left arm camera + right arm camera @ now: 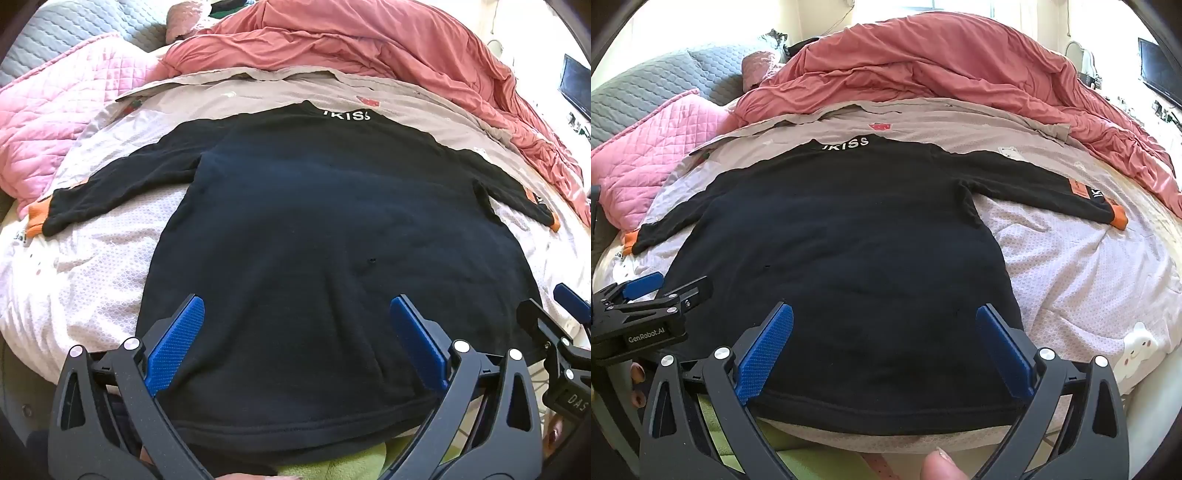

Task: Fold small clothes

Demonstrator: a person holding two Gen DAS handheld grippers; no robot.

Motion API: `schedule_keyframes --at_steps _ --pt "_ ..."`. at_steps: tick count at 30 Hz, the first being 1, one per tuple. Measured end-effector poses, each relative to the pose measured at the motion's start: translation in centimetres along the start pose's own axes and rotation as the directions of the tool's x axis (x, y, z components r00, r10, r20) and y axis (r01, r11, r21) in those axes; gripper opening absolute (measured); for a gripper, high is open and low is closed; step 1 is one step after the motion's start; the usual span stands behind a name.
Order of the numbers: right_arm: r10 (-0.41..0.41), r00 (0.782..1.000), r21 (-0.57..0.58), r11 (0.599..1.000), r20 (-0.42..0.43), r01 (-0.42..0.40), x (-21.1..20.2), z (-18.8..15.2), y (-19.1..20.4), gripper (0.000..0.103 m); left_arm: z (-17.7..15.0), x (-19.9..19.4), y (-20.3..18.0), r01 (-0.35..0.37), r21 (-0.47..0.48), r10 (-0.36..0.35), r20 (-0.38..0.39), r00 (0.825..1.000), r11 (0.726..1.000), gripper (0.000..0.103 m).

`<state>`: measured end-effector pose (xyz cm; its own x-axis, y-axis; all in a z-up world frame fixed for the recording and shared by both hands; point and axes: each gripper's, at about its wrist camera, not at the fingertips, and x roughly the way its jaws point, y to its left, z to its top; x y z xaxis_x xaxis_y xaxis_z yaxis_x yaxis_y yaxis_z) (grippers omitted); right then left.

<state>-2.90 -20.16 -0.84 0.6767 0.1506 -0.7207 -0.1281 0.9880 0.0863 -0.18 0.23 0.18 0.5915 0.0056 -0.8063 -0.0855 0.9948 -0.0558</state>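
Black sweater (pixel 325 229) lies flat on the bed (pixel 1089 280), back up, both sleeves out sideways, orange cuffs (pixel 1120 218) at the ends, collar away from you. Your left gripper (pixel 297 314) hangs over the hem's left part, jaws spread wide, nothing pinched. Your right gripper (pixel 884 317) hangs over the hem's right part, jaws spread too, empty. Red duvet (pixel 942 62) bunched behind.

Black sweatshirt (pixel 295 229) spread flat on a bed, seen past wide-open jaws.

The left gripper (pixel 295 343) stands open with both blue pads (pixel 177 343) over the sweatshirt's near hem, gripping nothing. Ahead of the jaws lies the collar with white lettering; sleeves with orange cuffs (pixel 37 218) stretch out to either side. Beyond sits a rumpled red duvet (pixel 369 44), and a pink quilt (pixel 66 110) lies far left. The right gripper (pixel 561 317) shows at the right edge.
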Motion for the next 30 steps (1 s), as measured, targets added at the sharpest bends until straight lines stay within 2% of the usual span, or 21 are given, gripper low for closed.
schedule_keyframes --at_steps 30 --pt "-0.012 1.000 0.001 1.000 -0.004 0.012 0.09 -0.03 0.05 0.099 0.02 0.00 0.29 -0.004 0.001 0.004 0.002 1.000 1.000 0.095"
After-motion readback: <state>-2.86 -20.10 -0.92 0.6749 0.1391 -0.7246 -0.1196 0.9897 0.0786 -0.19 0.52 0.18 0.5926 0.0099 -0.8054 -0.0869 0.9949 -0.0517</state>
